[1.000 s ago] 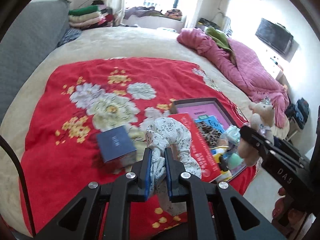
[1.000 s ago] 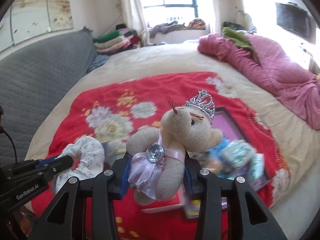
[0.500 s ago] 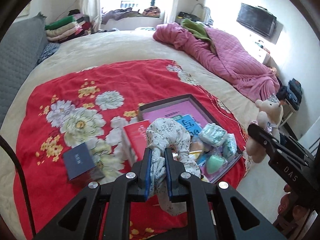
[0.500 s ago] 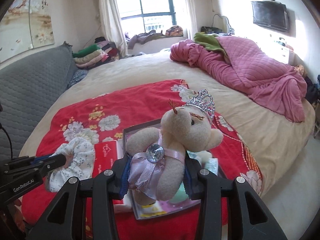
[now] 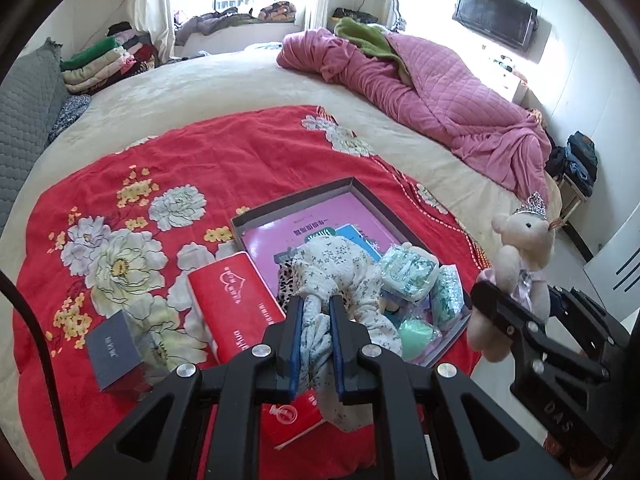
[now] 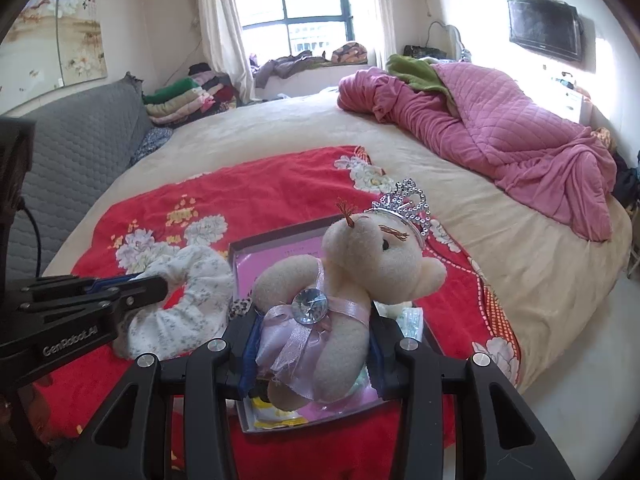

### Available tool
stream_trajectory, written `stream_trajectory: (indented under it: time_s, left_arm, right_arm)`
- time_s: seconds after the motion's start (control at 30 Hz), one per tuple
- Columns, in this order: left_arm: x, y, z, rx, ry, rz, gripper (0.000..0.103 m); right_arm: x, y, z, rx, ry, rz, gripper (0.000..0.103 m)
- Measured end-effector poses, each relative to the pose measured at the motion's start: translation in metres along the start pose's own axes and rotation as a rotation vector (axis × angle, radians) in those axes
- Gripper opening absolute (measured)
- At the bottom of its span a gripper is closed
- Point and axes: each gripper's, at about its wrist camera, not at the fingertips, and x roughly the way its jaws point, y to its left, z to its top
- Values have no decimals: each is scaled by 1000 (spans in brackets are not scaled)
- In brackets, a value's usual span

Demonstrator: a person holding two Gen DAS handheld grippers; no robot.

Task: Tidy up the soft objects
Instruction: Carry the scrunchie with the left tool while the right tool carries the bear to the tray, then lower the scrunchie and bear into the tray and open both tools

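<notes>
- Left claw (image 5: 314, 334) has its blue-lined fingers pressed tight on a bunch of the white floral scrunchie (image 5: 336, 276), whose loop hangs in the air above the near end of the tray.
- Right claw (image 6: 312, 354) pinches the cream teddy bear (image 6: 340, 288) round its middle, jaws partly spread by the bear's body; the bear sits upright in the grip, clear of the bed.
- That bear wears a silver tiara (image 6: 404, 204), a pale pink satin dress, and a round clear gem (image 6: 309, 304) on its chest.
- From the left wrist view, the bear shows off to the right, beyond the tray's right edge.
- Below both claws lies a shallow dark-rimmed tray (image 5: 296, 202) with a pink book (image 5: 320, 224) flat inside it.
- Small soft packets crowd the tray's near right corner: pale green patterned packs (image 5: 406, 272) and a mint-green sponge (image 5: 416, 330).
- A red tissue pack (image 5: 236, 300) lies just beside the tray on the left, and a dark blue box (image 5: 114, 354) sits further left, apart from it.
- All of this rests on a red floral blanket (image 5: 200, 160) spread over a beige bed (image 5: 240, 80).
- A crumpled pink quilt (image 5: 432, 100) lies along the far right of the bed, well apart from the tray.
- Folded clothes (image 6: 180, 100) are stacked by the window at the far end.
</notes>
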Motion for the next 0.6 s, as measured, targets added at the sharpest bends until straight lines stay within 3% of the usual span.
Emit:
stream_trajectory:
  time_s: [0.6]
  left_arm:
    - [97, -3, 19, -15, 162, -18, 13]
  right_arm:
    - [92, 13, -42, -113, 201, 19, 44]
